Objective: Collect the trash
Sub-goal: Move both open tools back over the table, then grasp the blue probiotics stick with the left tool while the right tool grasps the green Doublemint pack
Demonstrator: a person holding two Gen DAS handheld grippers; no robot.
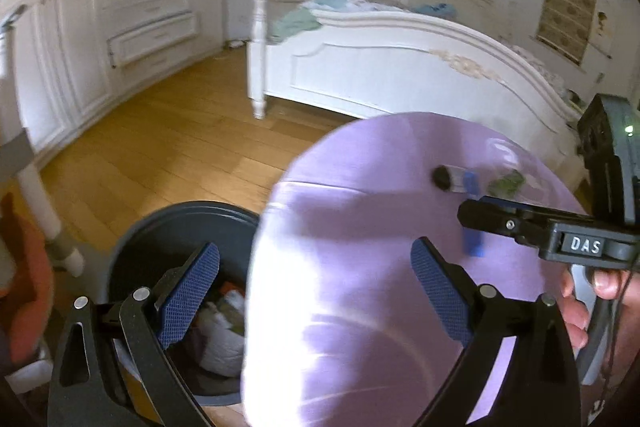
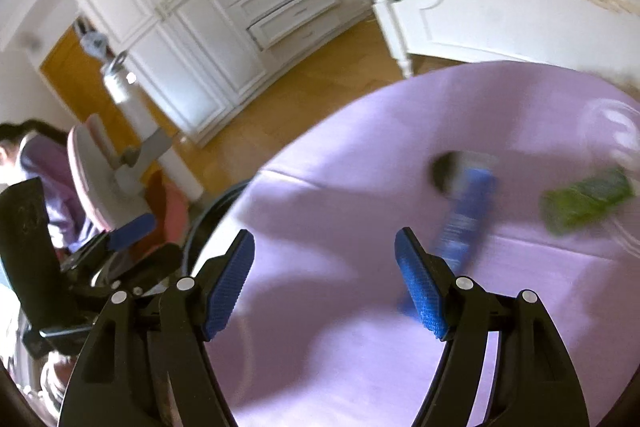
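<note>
Both grippers, left [image 1: 316,297] and right [image 2: 325,281], spread wide, empty, over lilac table [image 1: 360,187]; bin [image 1: 168,227] at its left edge.

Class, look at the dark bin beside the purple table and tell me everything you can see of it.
The bin is round, dark grey and looks plastic. It stands upright and lidless on the wooden floor, partly tucked behind the purple table. Crumpled white and coloured rubbish lies inside. The open left gripper hangs partly above it, not touching.

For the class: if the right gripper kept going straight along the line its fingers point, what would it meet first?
Most likely the bare purple table top. The right gripper is open and empty, angled down at it. The blue tube lies right of that line; blur leaves depth uncertain.
</note>
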